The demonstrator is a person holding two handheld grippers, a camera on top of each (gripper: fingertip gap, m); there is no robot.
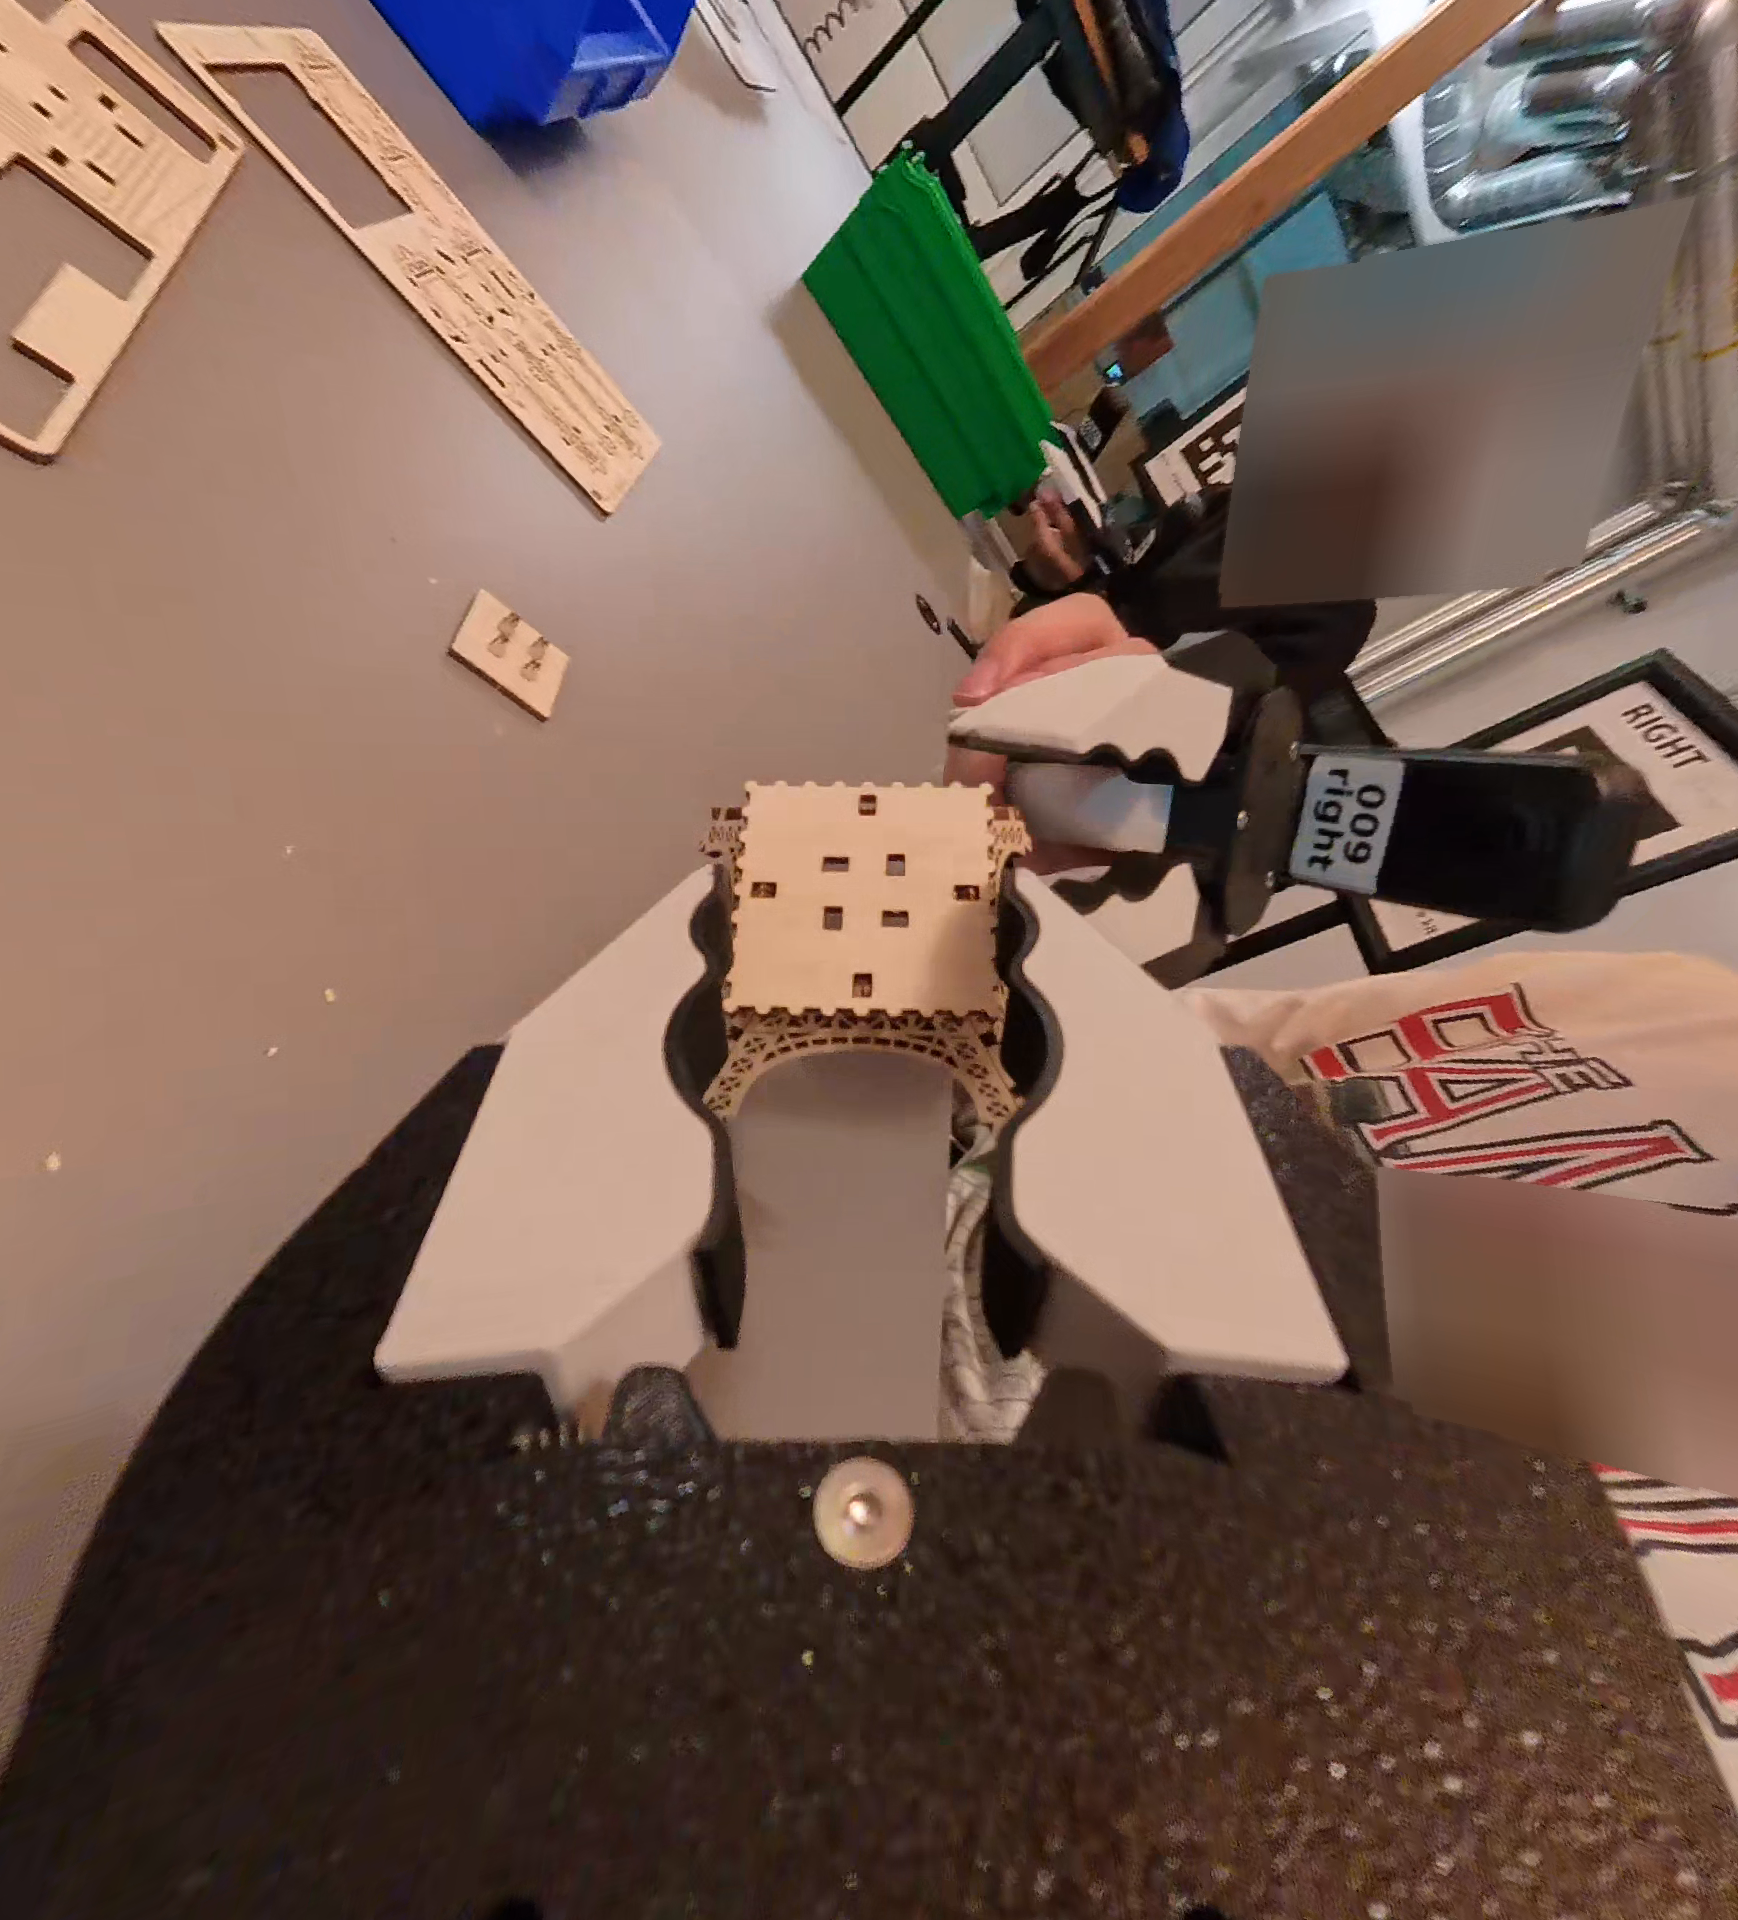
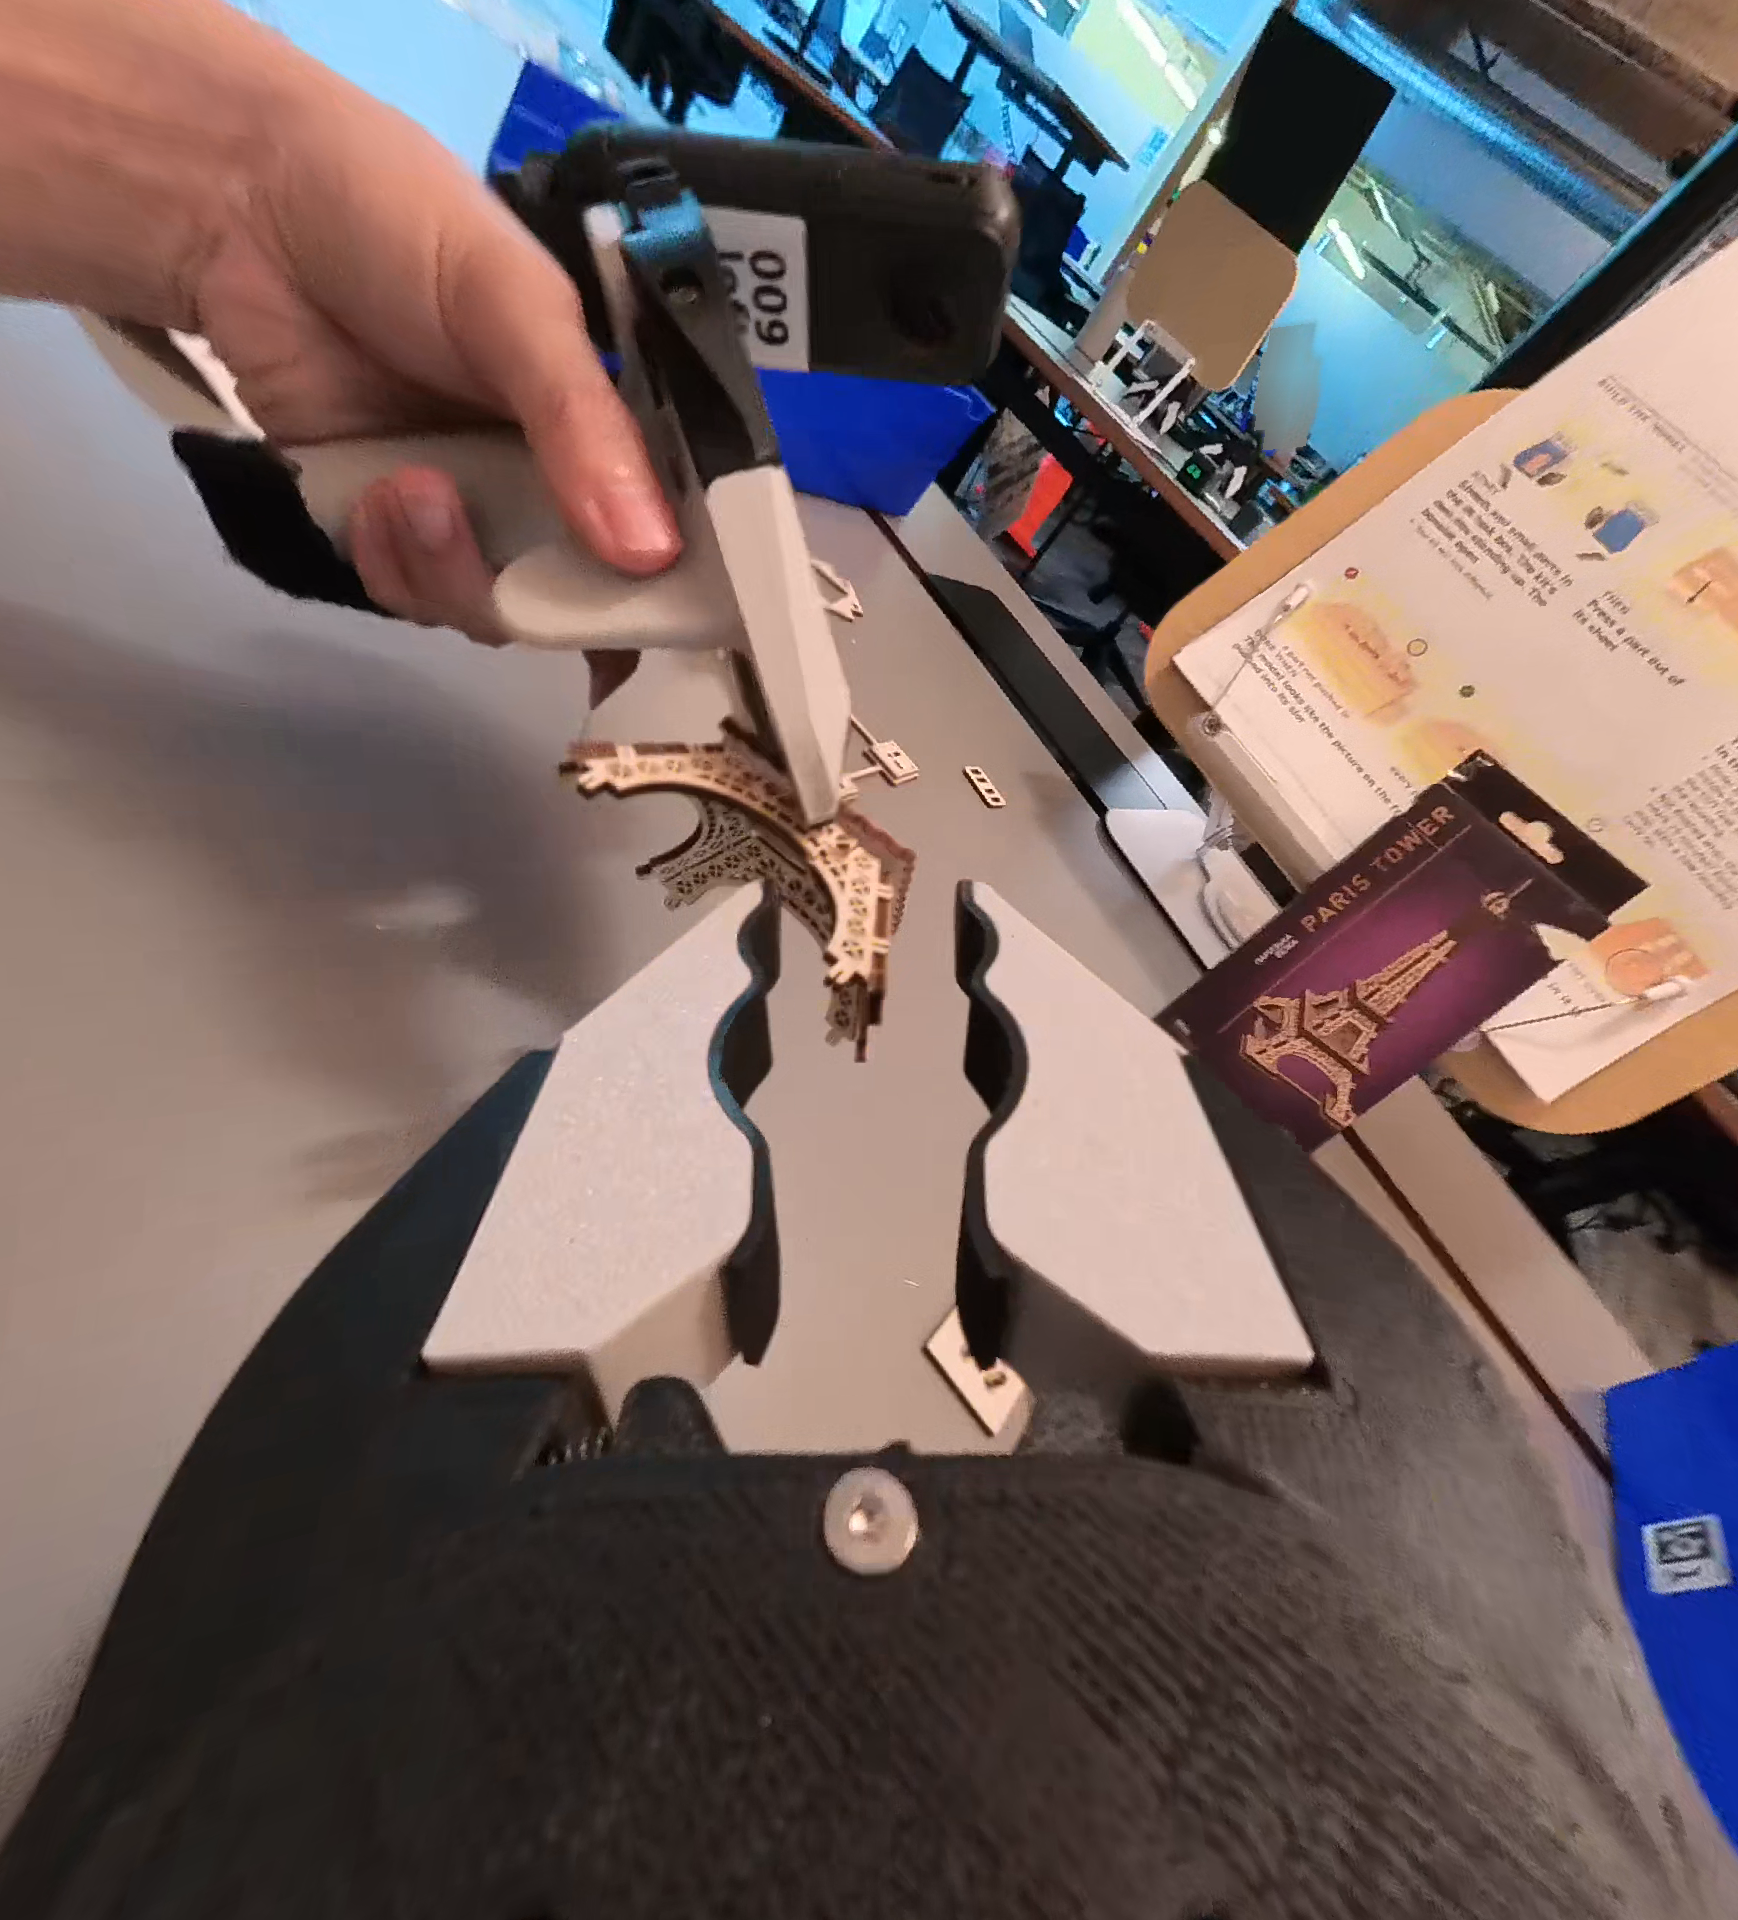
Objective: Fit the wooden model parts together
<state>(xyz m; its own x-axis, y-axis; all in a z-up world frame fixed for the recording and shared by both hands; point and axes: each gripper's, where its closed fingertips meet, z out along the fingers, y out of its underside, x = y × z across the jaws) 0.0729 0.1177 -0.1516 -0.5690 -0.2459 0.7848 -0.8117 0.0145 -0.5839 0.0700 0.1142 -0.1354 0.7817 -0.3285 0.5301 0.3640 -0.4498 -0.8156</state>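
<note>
Grey tabletop (image 1: pixel 221 831) — cluttered workshop benches (image 2: pixel 1104 395) behind, cool blue daylight.

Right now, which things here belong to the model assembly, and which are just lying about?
In use:
- wooden tower base, held in the left gripper
- right gripper, open
- part sheets
- small loose wooden piece
- instruction sheet

Lying about:
- blue bin
- green folded item

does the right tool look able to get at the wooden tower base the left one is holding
Probably yes. The right tool is open and empty, and the tower base sits just past its tips, one leg pointing toward the gap. The left tool grips only the base's two sides, leaving the legs exposed.
</note>
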